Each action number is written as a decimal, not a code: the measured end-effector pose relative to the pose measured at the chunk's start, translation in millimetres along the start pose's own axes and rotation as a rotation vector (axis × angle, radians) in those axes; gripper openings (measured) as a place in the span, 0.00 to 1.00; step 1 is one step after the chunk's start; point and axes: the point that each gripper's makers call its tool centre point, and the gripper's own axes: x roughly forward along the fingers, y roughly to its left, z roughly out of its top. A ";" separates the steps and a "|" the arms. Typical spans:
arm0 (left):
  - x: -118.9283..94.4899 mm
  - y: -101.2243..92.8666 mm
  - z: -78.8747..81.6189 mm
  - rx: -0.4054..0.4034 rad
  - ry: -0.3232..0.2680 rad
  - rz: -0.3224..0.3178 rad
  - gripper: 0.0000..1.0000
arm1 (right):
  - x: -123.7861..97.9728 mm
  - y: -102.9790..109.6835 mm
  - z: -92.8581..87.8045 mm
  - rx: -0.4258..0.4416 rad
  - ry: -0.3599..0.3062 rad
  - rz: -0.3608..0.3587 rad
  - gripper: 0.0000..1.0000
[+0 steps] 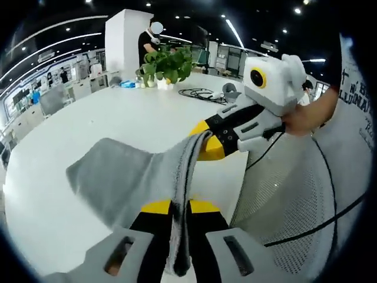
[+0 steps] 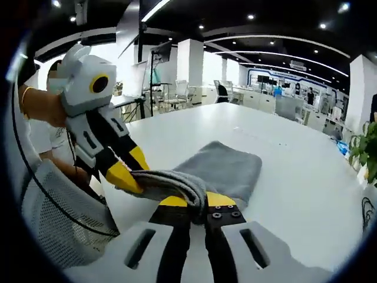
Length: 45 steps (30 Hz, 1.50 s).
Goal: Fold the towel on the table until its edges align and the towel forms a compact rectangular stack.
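A grey towel (image 1: 126,177) hangs lifted over the white table (image 1: 135,115), its far part still draped toward the tabletop. My left gripper (image 1: 179,206) is shut on one edge of the towel, the cloth pinched between its yellow-tipped jaws. My right gripper (image 1: 206,144) comes in from the right and is shut on the neighbouring edge. In the right gripper view the towel (image 2: 227,168) lies folded on the table (image 2: 294,153) beyond my right gripper (image 2: 197,200), and the left gripper (image 2: 126,174) holds the same gathered edge from the left.
A mesh chair back (image 1: 288,200) stands close at the right, also visible as mesh chair back (image 2: 59,212). A potted plant (image 1: 168,65), a black cable coil (image 1: 203,93) and small items sit at the table's far side. A person's hand (image 1: 306,118) holds the right gripper.
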 end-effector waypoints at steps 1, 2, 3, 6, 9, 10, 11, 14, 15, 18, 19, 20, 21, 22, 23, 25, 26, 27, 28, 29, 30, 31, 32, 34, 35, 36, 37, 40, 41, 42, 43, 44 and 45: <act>0.5 2.5 -4.7 -0.005 0.003 0.020 0.27 | 0.4 -0.5 1.5 0.011 0.001 -0.005 0.05; 0.5 3.7 -7.4 -0.011 0.001 0.044 0.35 | -0.1 -0.5 5.4 0.029 -0.002 -0.013 0.05; 0.0 1.9 -9.4 -0.038 -0.005 0.070 0.39 | -0.1 -0.8 7.6 0.061 -0.004 -0.018 0.05; -0.8 -7.1 -17.5 -0.048 0.011 0.081 0.46 | 1.4 -2.1 14.8 0.078 -0.009 -0.032 0.05; -3.5 -6.5 -26.7 -0.003 0.069 0.143 0.46 | 5.3 -3.7 20.0 0.109 -0.022 -0.038 0.05; -4.5 -4.4 -27.7 0.018 0.077 0.170 0.46 | 6.5 -3.8 22.1 0.112 -0.027 -0.039 0.05; -5.6 -2.1 -27.5 0.041 0.082 0.186 0.46 | 6.9 -3.8 23.7 0.119 -0.030 -0.039 0.05; -8.4 13.8 -36.0 0.122 0.127 0.260 0.43 | 6.7 -3.4 27.8 0.127 -0.040 -0.036 0.05; -10.8 22.6 -39.7 0.149 0.145 0.301 0.41 | 6.8 -3.4 28.1 0.128 -0.041 -0.034 0.05; -10.9 29.9 -34.8 0.172 0.108 0.329 0.29 | 5.9 -4.7 27.7 0.141 -0.043 -0.034 0.05; -11.6 28.4 -31.0 0.143 0.086 0.323 0.23 | 5.7 -5.1 27.3 0.143 -0.042 -0.035 0.05; -11.6 26.1 -27.4 0.092 0.053 0.308 0.18 | 3.7 -5.8 27.3 0.149 -0.042 -0.041 0.05; -13.2 27.4 -25.4 0.054 0.036 0.315 0.18 | 1.5 -7.0 27.3 0.156 -0.043 -0.043 0.06; -15.1 29.9 -29.2 0.053 0.048 0.322 0.18 | -0.1 -7.2 27.0 0.159 -0.041 -0.043 0.06; -16.6 31.4 -31.3 0.052 0.054 0.331 0.17 | -1.2 -7.4 26.2 0.159 -0.040 -0.045 0.06; -18.8 31.8 -32.1 0.063 0.049 0.335 0.10 | -4.5 -6.7 24.0 0.160 -0.035 -0.045 0.06; -18.8 27.1 -30.4 0.046 0.039 0.311 0.10 | -6.7 -6.0 23.1 0.166 -0.033 -0.046 0.06; -18.9 23.3 -30.1 0.035 0.037 0.294 0.09 | -9.6 -5.1 21.6 0.173 -0.031 -0.047 0.06; -19.0 19.9 -30.2 0.034 0.035 0.279 0.09 | -11.9 -4.2 20.6 0.179 -0.029 -0.048 0.06; -20.0 17.3 -30.5 0.034 0.032 0.270 0.09 | -14.5 -3.2 19.2 0.184 -0.028 -0.048 0.06; -20.5 12.2 -30.3 0.031 0.031 0.254 0.09 | -18.6 -1.7 16.8 0.188 -0.024 -0.047 0.06; -20.6 7.5 -29.6 0.030 0.034 0.241 0.08 | -22.5 0.0 13.7 0.193 -0.017 -0.043 0.06; -22.3 3.7 -29.5 0.033 0.034 0.231 0.08 | -25.2 1.0 11.5 0.195 -0.013 -0.040 0.06; -24.4 0.3 -32.5 0.033 0.037 0.210 0.08 | -33.6 4.8 5.3 0.201 0.005 -0.028 0.06; -26.5 -3.3 -31.0 0.035 0.038 0.200 0.08 | -36.9 6.0 3.3 0.205 0.008 -0.025 0.06; -27.5 -5.8 -30.9 0.033 0.040 0.190 0.08 | -41.7 8.4 0.3 0.214 0.013 -0.018 0.06; -29.4 -11.2 -29.2 0.032 0.042 0.173 0.08 | -44.6 10.1 -1.7 0.220 0.018 -0.014 0.06; -32.5 -17.3 -29.4 0.022 0.038 0.148 0.08 | -54.9 14.2 -7.3 0.237 0.033 -0.007 0.06; -33.9 -20.0 -27.4 0.019 0.037 0.142 0.08 | -59.2 16.2 -8.7 0.249 0.037 -0.004 0.06; -35.9 -22.3 -25.7 0.019 0.033 0.137 0.08 | -61.9 17.2 -9.5 0.254 0.040 -0.002 0.06; -37.0 -23.6 -24.7 0.018 0.031 0.134 0.08 | -65.1 18.4 -10.5 0.257 0.044 -0.001 0.06; -38.3 -24.7 -23.4 0.019 0.027 0.133 0.08 | -66.8 19.0 -11.6 0.260 0.048 0.001 0.06; -38.8 -25.5 -21.7 0.020 0.026 0.135 0.08 | -68.6 19.7 -13.1 0.266 0.055 0.004 0.06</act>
